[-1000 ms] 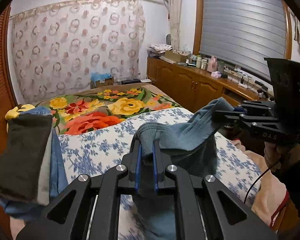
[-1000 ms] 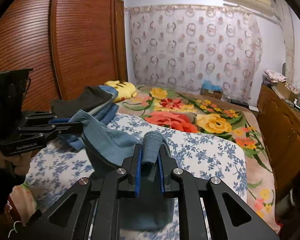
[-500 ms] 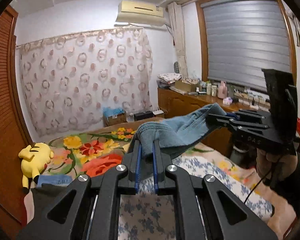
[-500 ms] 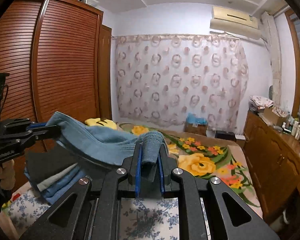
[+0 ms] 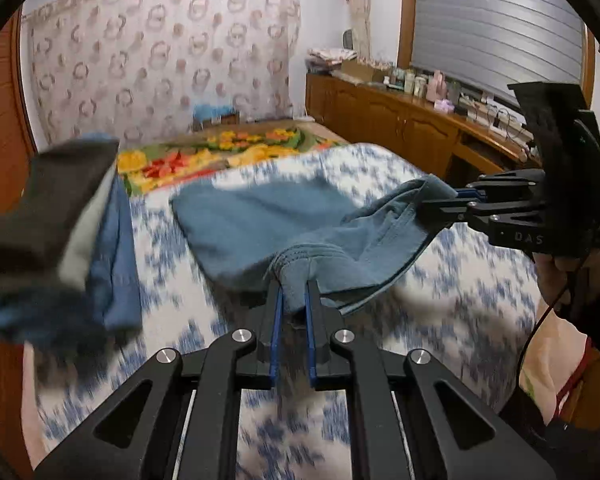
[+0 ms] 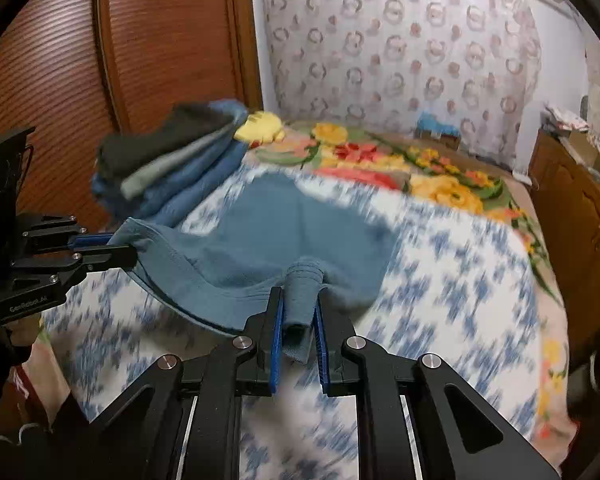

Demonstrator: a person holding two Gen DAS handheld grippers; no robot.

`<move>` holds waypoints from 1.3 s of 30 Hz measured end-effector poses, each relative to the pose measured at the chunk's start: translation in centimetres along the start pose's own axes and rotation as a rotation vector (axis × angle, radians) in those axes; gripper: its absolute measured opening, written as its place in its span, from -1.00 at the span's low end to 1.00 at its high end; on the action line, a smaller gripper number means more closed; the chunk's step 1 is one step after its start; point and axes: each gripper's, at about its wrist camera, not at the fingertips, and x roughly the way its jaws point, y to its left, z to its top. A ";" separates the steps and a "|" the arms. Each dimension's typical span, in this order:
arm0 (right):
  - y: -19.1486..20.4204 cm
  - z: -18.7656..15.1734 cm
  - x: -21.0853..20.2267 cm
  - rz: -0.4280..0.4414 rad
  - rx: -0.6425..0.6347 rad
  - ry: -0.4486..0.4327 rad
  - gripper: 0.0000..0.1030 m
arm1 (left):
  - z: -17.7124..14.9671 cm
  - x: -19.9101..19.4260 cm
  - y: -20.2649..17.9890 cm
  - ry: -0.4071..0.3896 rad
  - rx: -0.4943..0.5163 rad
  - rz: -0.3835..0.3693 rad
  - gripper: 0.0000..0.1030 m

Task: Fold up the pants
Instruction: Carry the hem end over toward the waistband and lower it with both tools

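The blue pants (image 5: 260,216) are lying across the blue-and-white floral bedspread (image 5: 460,280), with their long axis running from the near edge of the bed toward the far flowered blanket (image 5: 220,152). The far part is resting flat on the cover, while the near edge is being held raised between the two tools. The left gripper (image 5: 294,300) is clamping a bunched fold of the near edge between its blue pads; the right gripper (image 6: 300,312) is pinching a second bunch of the same edge. In the left wrist view the right gripper (image 5: 452,200) is appearing at right, gripping a corner of the cloth; in the right wrist view the left gripper (image 6: 116,246) is appearing at left, doing likewise.

A stack of folded clothes (image 6: 168,160) is sitting on the left of the bed, just beside the pants, with a yellow plush toy (image 6: 260,126) behind it. The bedspread is lying open to the right of the pants. A wooden wardrobe (image 6: 100,60) is standing left, a wooden cabinet (image 5: 400,124) right, and a patterned curtain (image 6: 400,40) is hanging at the far wall.
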 end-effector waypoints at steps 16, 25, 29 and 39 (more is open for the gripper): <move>0.4 -4.8 0.3 0.037 0.101 0.008 -0.73 | -4.5 -1.5 -1.0 0.008 -0.045 -0.022 -0.79; 1.6 -8.6 -1.1 0.033 0.116 -0.017 -0.73 | -5.8 -3.7 -2.6 -0.009 -0.028 -0.042 -0.79; 1.9 -9.8 -1.6 0.037 0.125 -0.020 -0.73 | -6.0 -4.5 -2.7 -0.015 -0.031 -0.051 -0.79; 3.3 -9.9 -5.4 0.036 0.094 -0.070 -0.73 | -5.8 -6.7 -2.9 -0.052 -0.028 -0.061 -0.79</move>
